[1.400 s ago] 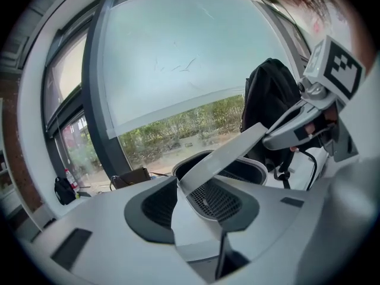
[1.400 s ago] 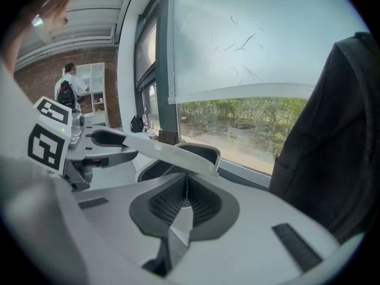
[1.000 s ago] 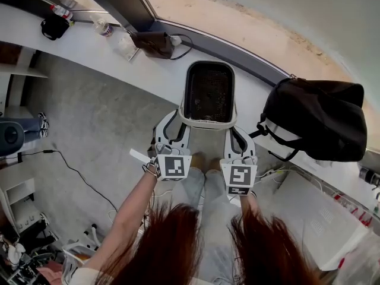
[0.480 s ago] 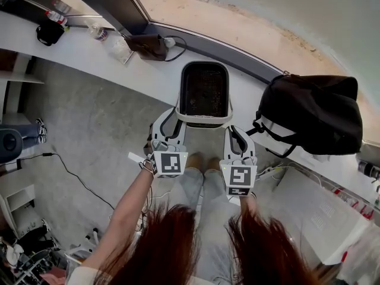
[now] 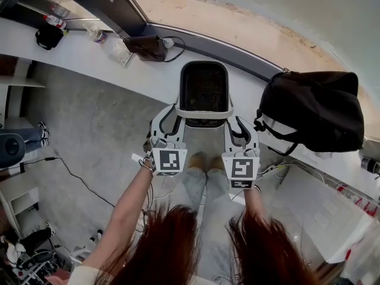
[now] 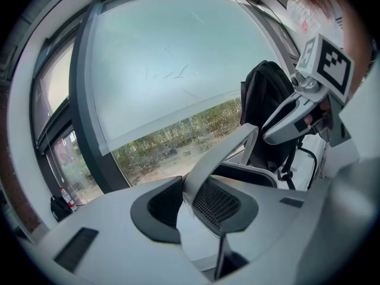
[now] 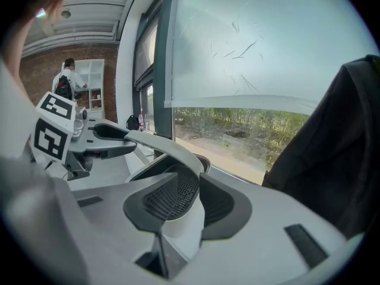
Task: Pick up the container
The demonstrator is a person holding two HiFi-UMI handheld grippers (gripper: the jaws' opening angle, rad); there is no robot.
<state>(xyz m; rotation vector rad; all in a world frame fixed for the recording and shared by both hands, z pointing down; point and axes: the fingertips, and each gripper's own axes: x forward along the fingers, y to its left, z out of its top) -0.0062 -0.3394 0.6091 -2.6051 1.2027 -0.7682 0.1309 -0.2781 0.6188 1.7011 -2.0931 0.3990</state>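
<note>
Both claws are at the container [image 5: 205, 116] now. It sits on the white ledge [image 5: 89, 55] under the window [image 5: 249, 25], its long side running away from the person, with dark mesh inside and a white rim round the top. Its near end comes to the ledge's front edge, and that is where the action is.

The left claw [image 5: 168, 117] is at the near left corner. Its jaws have just been closing a little but stand well apart. In the left gripper view the white rim rises from between them with the mesh wall beside it. There is no squeeze: the claw is open around the rim.

The right claw [image 5: 240, 125] is at the near right corner. Its jaws have just been opening and now stand apart. Rim and mesh wall sit in the gap, with a dark pad on either side (nothing is clamped here either, though the mesh runs very close to the left pad).

The two claws lie side by side, marker cubes toward the person, tips toward the window, and the container's near end spans the space between them.

A black bag [image 5: 314, 114] slumps on the ledge to the container's right, near it but apart. Further left along the ledge are a dark pouch [image 5: 148, 45] and a bottle [image 5: 95, 34].
</note>
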